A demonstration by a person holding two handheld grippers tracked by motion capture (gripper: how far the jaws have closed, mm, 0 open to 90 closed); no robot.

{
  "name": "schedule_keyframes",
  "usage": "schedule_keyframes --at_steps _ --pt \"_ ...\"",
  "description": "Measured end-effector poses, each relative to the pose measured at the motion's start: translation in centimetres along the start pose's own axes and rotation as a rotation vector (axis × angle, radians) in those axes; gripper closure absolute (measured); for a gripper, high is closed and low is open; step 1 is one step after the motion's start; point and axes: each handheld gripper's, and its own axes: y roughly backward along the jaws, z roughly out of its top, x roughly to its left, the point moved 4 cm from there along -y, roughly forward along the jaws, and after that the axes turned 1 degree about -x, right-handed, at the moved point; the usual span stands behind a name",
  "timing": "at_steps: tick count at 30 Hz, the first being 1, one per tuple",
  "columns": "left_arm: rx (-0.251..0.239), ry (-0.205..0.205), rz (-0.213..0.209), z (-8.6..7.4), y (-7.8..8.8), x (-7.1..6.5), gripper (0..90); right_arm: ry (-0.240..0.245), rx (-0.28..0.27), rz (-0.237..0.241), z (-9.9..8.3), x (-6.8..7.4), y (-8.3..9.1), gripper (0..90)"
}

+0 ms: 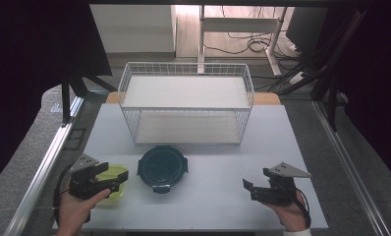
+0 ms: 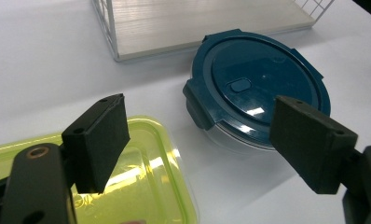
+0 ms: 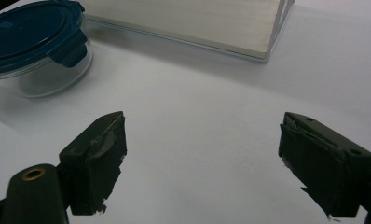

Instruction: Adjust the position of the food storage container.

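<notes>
A round clear container with a dark blue clip lid (image 1: 162, 167) (image 2: 258, 91) (image 3: 32, 44) stands on the white table in front of a white wire rack. To its left lies a yellow-green rectangular container (image 1: 112, 180) (image 2: 132, 186). My left gripper (image 1: 116, 175) (image 2: 204, 144) hovers open above the yellow-green container's right end, one jaw over it and the other toward the blue lid. My right gripper (image 1: 246, 187) (image 3: 202, 163) is open over bare table at the front right, nothing between its jaws.
A white two-level wire rack (image 1: 185, 103) (image 2: 110, 28) (image 3: 272, 28) stands at the back of the white table (image 1: 218, 196). Metal rails run along both sides of the table, and a desk frame with cables stands behind.
</notes>
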Motion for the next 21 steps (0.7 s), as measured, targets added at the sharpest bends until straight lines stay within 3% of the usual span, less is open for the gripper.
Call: schedule_keyframes --at_steps 21 --pt "-0.009 0.005 0.011 -0.18 0.29 -0.3 20.6 -0.014 0.027 0.011 -0.21 0.04 0.03 18.9"
